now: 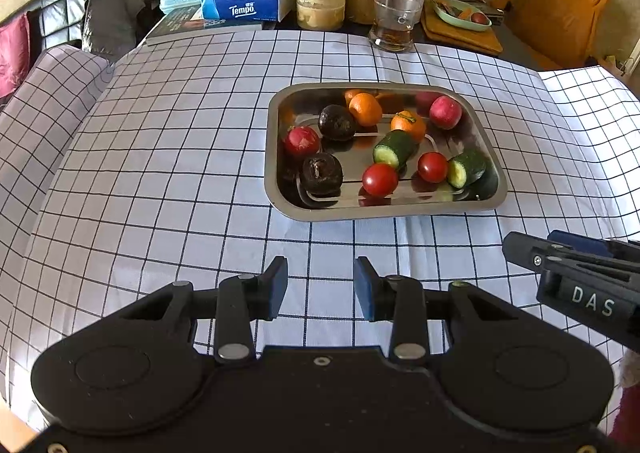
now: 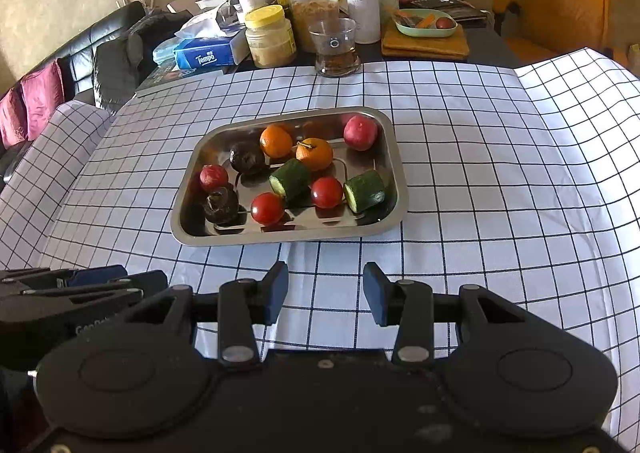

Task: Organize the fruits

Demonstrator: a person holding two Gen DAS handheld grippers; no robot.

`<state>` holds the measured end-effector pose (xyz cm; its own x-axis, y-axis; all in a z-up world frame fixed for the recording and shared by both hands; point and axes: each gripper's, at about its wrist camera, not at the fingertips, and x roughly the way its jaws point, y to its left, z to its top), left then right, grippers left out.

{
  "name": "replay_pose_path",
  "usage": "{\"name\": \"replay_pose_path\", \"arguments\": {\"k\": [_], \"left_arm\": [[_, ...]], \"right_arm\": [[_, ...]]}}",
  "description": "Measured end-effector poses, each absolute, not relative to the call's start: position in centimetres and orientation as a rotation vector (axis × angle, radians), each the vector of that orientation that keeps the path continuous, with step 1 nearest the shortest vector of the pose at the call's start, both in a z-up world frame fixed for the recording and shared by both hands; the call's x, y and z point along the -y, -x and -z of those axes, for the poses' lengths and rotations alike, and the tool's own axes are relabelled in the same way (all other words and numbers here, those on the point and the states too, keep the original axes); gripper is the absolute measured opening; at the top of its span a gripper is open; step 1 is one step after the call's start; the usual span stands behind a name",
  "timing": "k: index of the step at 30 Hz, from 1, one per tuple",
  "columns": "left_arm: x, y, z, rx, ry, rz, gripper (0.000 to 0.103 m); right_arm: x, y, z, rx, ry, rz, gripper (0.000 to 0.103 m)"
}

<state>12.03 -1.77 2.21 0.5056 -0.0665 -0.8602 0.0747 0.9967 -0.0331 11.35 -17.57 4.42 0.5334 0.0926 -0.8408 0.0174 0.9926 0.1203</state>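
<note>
Tongs left (image 1: pixel 320 287) and right (image 2: pixel 325 293) both apart, empty, short of tray (image 1: pixel 276 157).

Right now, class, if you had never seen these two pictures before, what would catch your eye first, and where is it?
The steel tray in the middle of the checked tablecloth draws the eye, filled with oranges, red tomatoes, cucumber chunks and dark round fruits. Nearer the camera, the right gripper and left gripper hang empty above the cloth, short of the tray. Jars and a blue tissue box crowd the far edge.

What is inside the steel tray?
The rectangular steel tray holds two oranges, two cucumber chunks, two tomatoes, two pinkish-red fruits and two dark fruits; nothing visibly hidden.
</note>
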Motion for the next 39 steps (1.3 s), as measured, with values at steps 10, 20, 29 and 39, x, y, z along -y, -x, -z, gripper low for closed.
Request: {"name": "replay_pose_path", "arguments": {"k": [10, 20, 29, 39], "left_arm": [[2.0, -11.9, -1.8, -1.053, -0.018, 0.095, 0.045], [2.2, -11.7, -1.8, -1.06, -0.032, 0.096, 0.045], [2.3, -11.7, -1.5, -1.077, -0.029, 0.095, 0.045], [2.6, -11.4, -1.3, -1.093, -0.04, 0.094, 0.045]], "right_arm": [[17.6, -11.4, -4.2, -1.016, -0.122, -0.041, 0.044], [17.8, -11.2, -4.0, -1.021, -0.135, -0.039, 0.044], [18.0, -11.0, -3.7, -1.028, -0.142, -0.035, 0.044], [18.1, -10.8, -3.3, -1.039, -0.156, -0.037, 0.044]]}}
